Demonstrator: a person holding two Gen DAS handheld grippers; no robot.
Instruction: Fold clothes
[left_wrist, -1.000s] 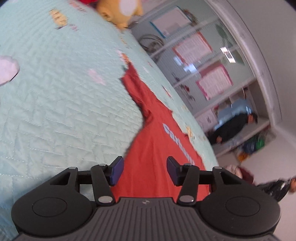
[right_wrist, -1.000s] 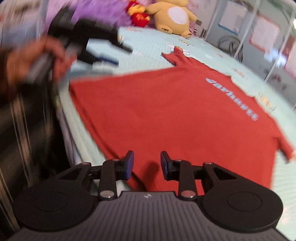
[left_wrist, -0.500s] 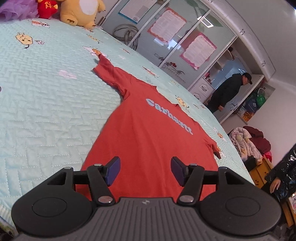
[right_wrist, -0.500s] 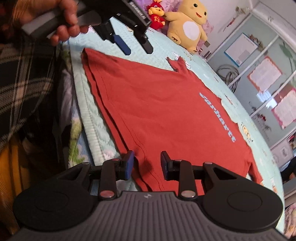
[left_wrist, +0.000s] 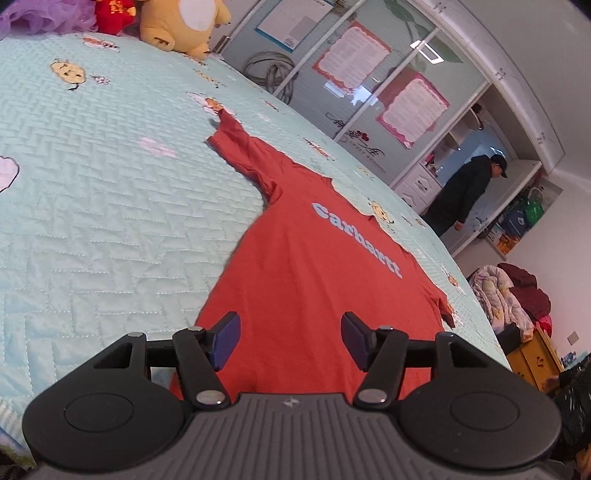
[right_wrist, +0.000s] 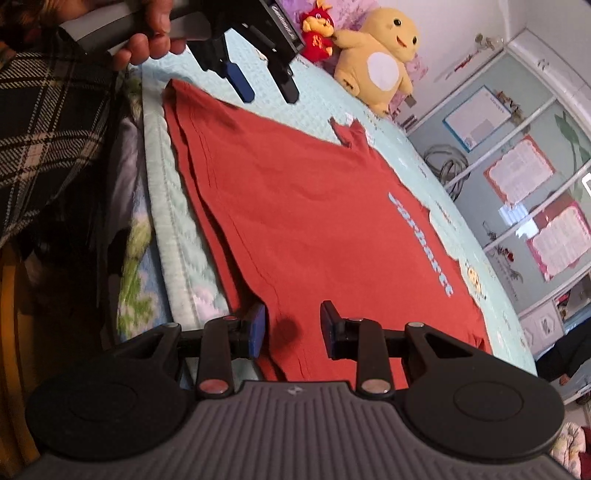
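**Both hand-held grippers rolled upright over the shirt**

Since a second ago both views have levelled, and the left hand-held gripper (left_wrist: 290, 339) has just been opening wider, nothing between its pads. One red T-shirt (left_wrist: 314, 280) lies flat on the bed (left_wrist: 92, 206) ahead of it. Right hand-held gripper (right_wrist: 293, 328), jaws apart, hovers over the hem corner. Two plush toys (right_wrist: 376, 55) sit beyond.
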